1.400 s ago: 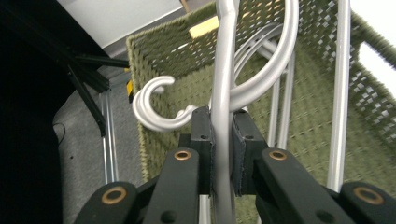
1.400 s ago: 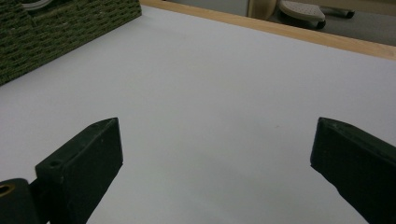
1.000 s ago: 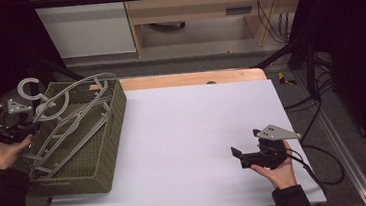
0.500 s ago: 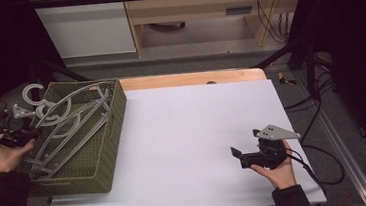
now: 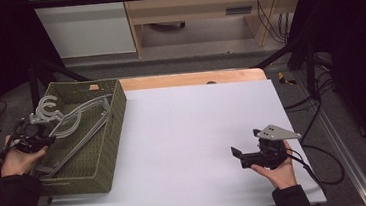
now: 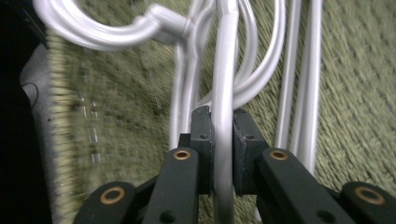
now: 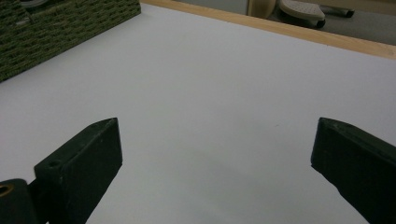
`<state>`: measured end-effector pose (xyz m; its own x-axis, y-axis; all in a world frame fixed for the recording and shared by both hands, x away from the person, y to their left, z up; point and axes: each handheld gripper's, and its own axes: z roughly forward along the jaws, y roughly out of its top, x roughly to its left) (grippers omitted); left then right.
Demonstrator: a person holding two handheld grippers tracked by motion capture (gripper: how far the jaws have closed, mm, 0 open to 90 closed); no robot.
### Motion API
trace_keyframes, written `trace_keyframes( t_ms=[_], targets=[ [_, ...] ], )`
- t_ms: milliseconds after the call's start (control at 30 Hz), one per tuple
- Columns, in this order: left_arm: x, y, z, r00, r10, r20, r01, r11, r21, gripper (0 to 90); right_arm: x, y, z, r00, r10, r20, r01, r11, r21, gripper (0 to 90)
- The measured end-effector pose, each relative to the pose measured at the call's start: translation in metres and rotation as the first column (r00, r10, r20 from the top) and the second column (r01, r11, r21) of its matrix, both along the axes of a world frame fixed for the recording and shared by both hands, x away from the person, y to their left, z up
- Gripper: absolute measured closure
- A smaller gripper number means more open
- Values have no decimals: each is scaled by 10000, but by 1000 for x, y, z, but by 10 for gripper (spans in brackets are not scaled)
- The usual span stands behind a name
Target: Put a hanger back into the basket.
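**Hangers going into basket, left side**

High view: left gripper at frame's left edge, clenched on a grey hanger from a bunch lying slantwise in the olive woven basket. Hooks stick out over the basket's left rim. Looks like the lay-down step; next move prob. needs the bunch settled flat, then a release. Right gripper rests lower right on the white desk, well apart.

Left gripper view: pads pinch one hanger bar; other bars just beside, woven floor behind. Neighbouring bars could snag the jaws on exit.

Right gripper view: jaws spread wide, nothing between, bare desk; basket corner upper left.
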<state>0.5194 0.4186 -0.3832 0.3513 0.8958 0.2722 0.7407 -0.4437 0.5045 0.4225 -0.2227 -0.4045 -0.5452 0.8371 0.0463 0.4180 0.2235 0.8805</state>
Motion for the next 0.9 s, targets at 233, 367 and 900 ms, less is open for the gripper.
trace_keyframes(
  t_ms=[233, 367, 900],
  targets=[
    [-11, 6, 6, 9991, 88, 411, -57, 9972, -749, 625, 0, -1, 1, 10000, -53, 26, 53, 10000, 37, 25],
    [-26, 5, 23, 9921, 110, 1246, 80, 9886, -1507, 528, 0, 0, 2, 9999, -54, 126, 53, 10000, 63, 25],
    [-82, -58, 48, 9073, -1017, 4079, 2963, 8431, -4488, 244, -2, -3, 6, 9993, -98, 360, 88, 9995, 290, 21]
  ],
)
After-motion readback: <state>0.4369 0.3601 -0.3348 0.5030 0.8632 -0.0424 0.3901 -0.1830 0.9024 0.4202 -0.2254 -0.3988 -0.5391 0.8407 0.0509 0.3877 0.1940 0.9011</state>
